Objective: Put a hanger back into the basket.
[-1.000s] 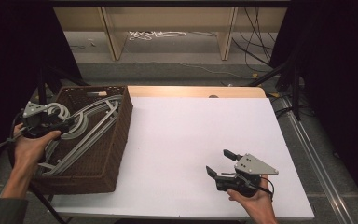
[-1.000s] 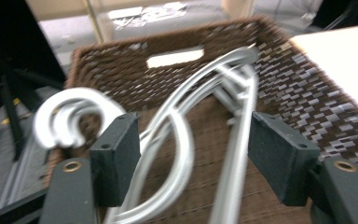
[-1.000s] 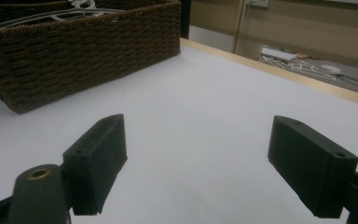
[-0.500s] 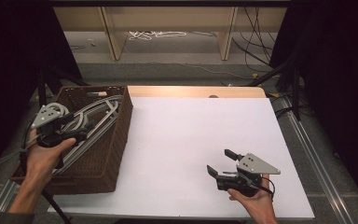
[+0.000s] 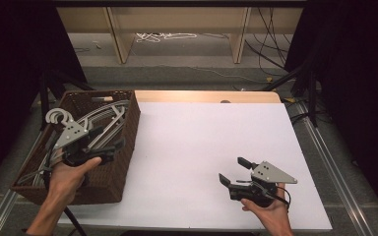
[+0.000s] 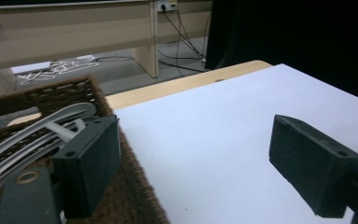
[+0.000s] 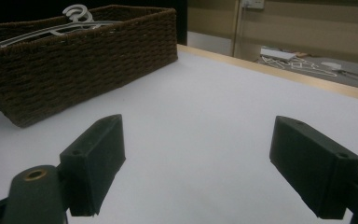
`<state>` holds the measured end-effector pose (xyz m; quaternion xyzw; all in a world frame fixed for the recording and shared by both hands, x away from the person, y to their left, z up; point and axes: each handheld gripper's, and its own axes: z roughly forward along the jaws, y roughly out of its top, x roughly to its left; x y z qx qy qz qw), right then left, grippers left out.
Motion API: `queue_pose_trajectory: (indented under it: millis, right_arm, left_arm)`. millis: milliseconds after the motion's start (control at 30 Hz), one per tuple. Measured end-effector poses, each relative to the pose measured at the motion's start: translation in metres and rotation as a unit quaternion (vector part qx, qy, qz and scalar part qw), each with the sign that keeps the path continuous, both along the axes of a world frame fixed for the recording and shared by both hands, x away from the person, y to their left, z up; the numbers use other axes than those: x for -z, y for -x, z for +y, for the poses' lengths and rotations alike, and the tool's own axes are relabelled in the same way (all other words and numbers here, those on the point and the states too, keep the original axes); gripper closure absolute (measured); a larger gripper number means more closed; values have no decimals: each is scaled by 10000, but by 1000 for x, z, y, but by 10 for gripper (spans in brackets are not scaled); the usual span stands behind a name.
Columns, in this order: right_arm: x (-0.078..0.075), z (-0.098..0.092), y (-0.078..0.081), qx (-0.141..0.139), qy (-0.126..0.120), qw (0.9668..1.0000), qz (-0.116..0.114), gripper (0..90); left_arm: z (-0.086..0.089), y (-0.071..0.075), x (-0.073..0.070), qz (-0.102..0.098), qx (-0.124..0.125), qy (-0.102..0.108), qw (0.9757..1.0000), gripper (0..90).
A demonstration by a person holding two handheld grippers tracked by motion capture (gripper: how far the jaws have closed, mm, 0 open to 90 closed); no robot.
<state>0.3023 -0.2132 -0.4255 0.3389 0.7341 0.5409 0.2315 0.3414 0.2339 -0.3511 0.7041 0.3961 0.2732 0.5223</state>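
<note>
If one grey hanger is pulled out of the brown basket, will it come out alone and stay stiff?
The grey hangers look like rigid moulded plastic, so one would probably keep its shape and feel light. They lie stacked and overlapping in the wicker basket, with hooks bunched at one end, so one may well snag and drag its neighbours.

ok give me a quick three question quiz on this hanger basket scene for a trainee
1. True or false: the left gripper grips a hanger.
2. What holds the grey hangers? A) wicker basket B) white table sheet C) floor
3. Fill in: the right gripper hovers over the ____ sheet with open jaws.

Key: 1 false, its jaws stand open over the basket with nothing between them; 2 A; 3 white.
</note>
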Motion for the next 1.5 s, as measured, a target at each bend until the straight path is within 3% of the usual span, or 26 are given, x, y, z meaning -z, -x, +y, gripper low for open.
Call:
queue_pose_trajectory:
  millis: [267, 533, 633, 667, 767, 800, 833, 933, 1000, 1100, 1233, 1300, 1367, 1500]
  right_arm:
    - [0, -1, 0, -32, -94, 9999, -16, 185]
    - [0, 0, 2, -41, -187, 9998, 112, 162]
    - [0, 1, 3, -98, -133, 9998, 75, 163]
    - [0, 0, 3, -27, -68, 10000, -41, 163]
    - [1, 1, 7, -84, -103, 9999, 94, 163]
    - [1, 1, 8, -93, -101, 9999, 97, 163]
    - [2, 2, 9, -136, -114, 9998, 94, 163]
    - [2, 1, 11, -114, -101, 9999, 82, 163]
    - [2, -1, 12, -70, -110, 9999, 55, 163]
    - [2, -3, 15, -18, -121, 9999, 105, 162]
    - [5, -3, 19, 4, -66, 9999, 133, 162]
    - [7, -4, 20, 22, -115, 9999, -45, 162]
    - [7, -4, 24, 54, -98, 9999, 87, 162]
    - [7, -5, 30, -6, -167, 9998, 78, 162]
  left_arm:
    - [-24, 6, 11, -78, 426, 201, 9989, 163]
    - [-48, 15, 21, -303, 692, 216, 9969, 164]
    - [-53, 20, 30, -355, 876, 48, 9955, 162]
    - [-53, 21, 32, -344, 908, 68, 9953, 162]
    - [-53, 25, 44, -444, 945, 47, 9945, 162]
    - [-52, 27, 49, -423, 908, -18, 9950, 162]
    - [-52, 28, 52, -375, 915, 44, 9951, 162]
    - [-51, 31, 55, -434, 970, 160, 9942, 162]
    - [-50, 35, 56, -529, 958, 74, 9940, 162]
    - [-52, 40, 61, -537, 1017, 128, 9933, 162]
    - [-55, 48, 73, -459, 1041, 135, 9934, 161]
    - [-56, 53, 79, -398, 1052, 149, 9935, 162]
    - [-57, 56, 81, -383, 1097, 45, 9932, 161]
    - [-55, 59, 80, -395, 1122, 151, 9928, 161]
